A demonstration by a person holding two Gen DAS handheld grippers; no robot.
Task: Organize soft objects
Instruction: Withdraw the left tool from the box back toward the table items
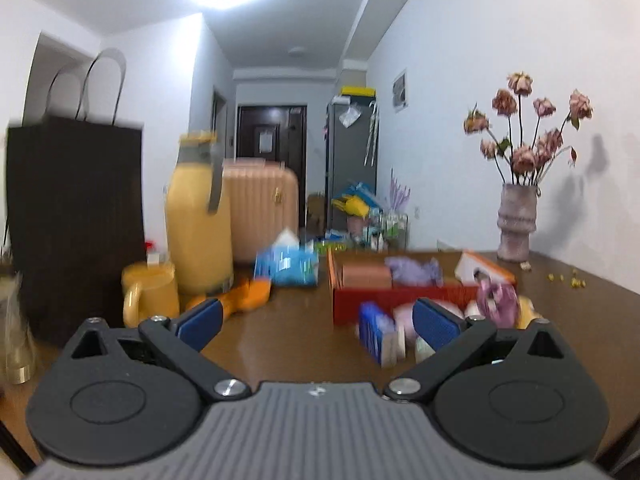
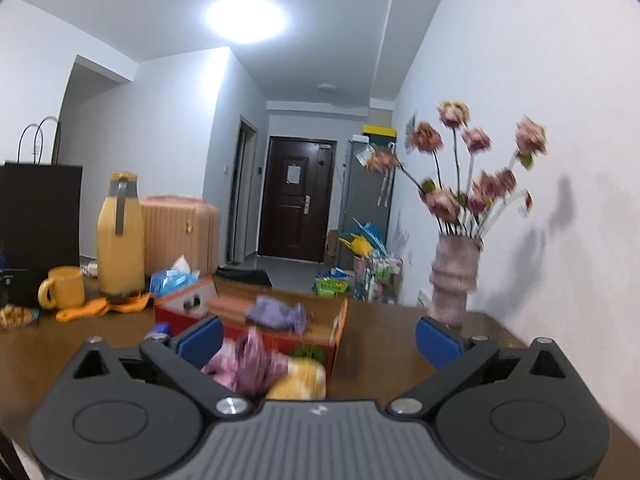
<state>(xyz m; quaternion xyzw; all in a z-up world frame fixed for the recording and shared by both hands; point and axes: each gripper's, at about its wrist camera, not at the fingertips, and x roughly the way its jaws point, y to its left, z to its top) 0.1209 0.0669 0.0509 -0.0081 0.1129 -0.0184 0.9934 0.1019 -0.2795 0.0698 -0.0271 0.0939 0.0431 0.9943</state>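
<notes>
1. Both the left gripper point(image 1: 318, 322) and right gripper point(image 2: 318, 340) are spread wide, holding nothing.
2. Purple soft thing point(image 2: 276, 314) lies inside the red box point(image 2: 280, 340); pink one point(image 2: 250, 364) just in front.
3. All labels too blurry to read.

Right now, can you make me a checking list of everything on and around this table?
Surface: brown wooden table, a few crumbs near the vase.
Job's things: open red box holding a purple soft thing; pink and yellow soft things lie in front of it.
Clutter: yellow jug, yellow mug, orange cloth, blue tissue pack, black paper bag, vase of dried flowers.
Grippers: left gripper open, empty; right gripper open, empty.
Cables: nothing seen.
Surroundings: pink suitcase, dark door, grey cabinet, white walls.
</notes>
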